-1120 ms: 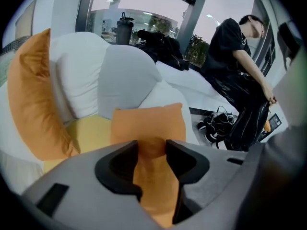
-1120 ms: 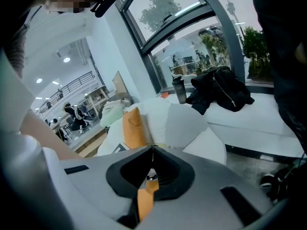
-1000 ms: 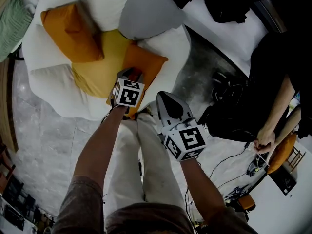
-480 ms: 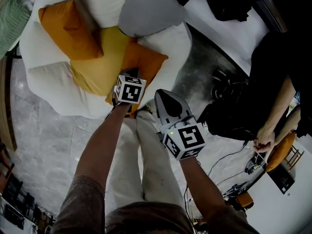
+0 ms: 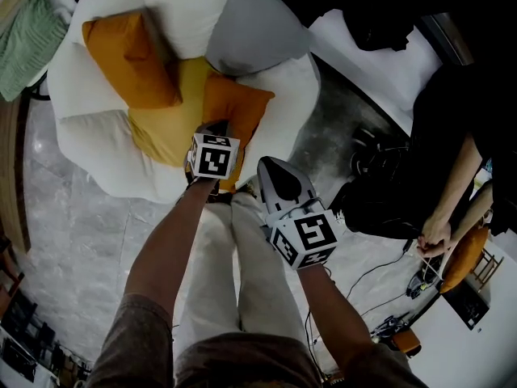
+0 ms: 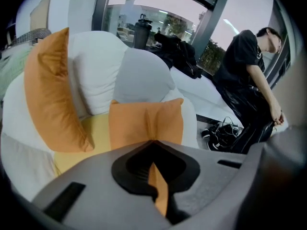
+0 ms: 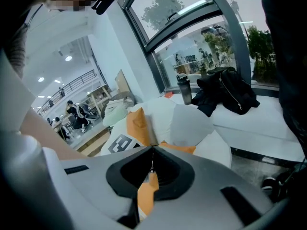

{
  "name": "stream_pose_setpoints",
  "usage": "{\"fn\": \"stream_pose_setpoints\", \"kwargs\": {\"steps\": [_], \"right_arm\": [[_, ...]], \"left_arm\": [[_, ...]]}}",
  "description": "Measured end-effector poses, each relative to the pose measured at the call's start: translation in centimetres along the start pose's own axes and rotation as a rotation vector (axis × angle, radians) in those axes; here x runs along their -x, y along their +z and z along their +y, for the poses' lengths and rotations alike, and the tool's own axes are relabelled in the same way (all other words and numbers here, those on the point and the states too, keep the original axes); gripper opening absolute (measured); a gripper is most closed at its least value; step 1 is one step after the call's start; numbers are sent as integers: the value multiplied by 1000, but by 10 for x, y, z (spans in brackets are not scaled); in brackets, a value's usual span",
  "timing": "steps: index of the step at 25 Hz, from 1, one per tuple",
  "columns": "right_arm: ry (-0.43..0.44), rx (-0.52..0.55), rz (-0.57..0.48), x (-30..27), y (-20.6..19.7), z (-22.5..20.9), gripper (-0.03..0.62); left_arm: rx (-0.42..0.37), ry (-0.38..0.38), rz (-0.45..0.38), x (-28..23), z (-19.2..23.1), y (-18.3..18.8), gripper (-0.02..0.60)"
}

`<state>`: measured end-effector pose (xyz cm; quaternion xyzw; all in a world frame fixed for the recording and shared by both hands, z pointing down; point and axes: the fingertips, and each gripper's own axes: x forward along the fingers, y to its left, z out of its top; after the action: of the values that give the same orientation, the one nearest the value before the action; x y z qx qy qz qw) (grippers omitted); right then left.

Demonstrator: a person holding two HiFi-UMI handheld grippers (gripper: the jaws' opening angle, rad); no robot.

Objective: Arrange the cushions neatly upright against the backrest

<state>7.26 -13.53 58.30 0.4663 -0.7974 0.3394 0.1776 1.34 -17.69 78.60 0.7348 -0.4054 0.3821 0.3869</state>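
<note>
On a white, lobed armchair (image 5: 97, 148) standing on a marble floor (image 5: 73, 233), two orange cushions share a yellow seat pad (image 5: 166, 124). The left claw (image 6: 153, 143) has just been closing and now pinches the near edge of the front orange cushion (image 5: 238, 107), a fold of its fabric caught between the jaws. That cushion sits at the right side of the seat, partly on the yellow pad and against the chair's white side lobe. Seen from the left gripper view, its face rises towards the camera in front of a grey cushion (image 5: 250, 31).

The second orange cushion (image 5: 129, 59) stands on edge at the left of the seat, leaning against the white backrest, apart from the gripped one.

The right claw (image 7: 152, 148) hangs just beside the chair's front rim, close to the left one, jaw tips together. Orange shows in the slot behind the tips; whether any fabric is caught there cannot be told.

A person in black (image 5: 452, 136) stands well to the right, and a green cloth (image 5: 28, 43) lies beyond the chair's far left.
</note>
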Motion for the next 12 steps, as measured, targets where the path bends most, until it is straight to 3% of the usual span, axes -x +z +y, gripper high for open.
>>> {"fn": "stream_pose_setpoints", "kwargs": {"steps": [5, 12], "right_arm": [[24, 15, -14, 7, 22, 19, 18], [44, 34, -44, 13, 59, 37, 18]], "left_arm": [[40, 37, -72, 30, 22, 46, 6], [-4, 80, -166, 67, 43, 120, 7]]}}
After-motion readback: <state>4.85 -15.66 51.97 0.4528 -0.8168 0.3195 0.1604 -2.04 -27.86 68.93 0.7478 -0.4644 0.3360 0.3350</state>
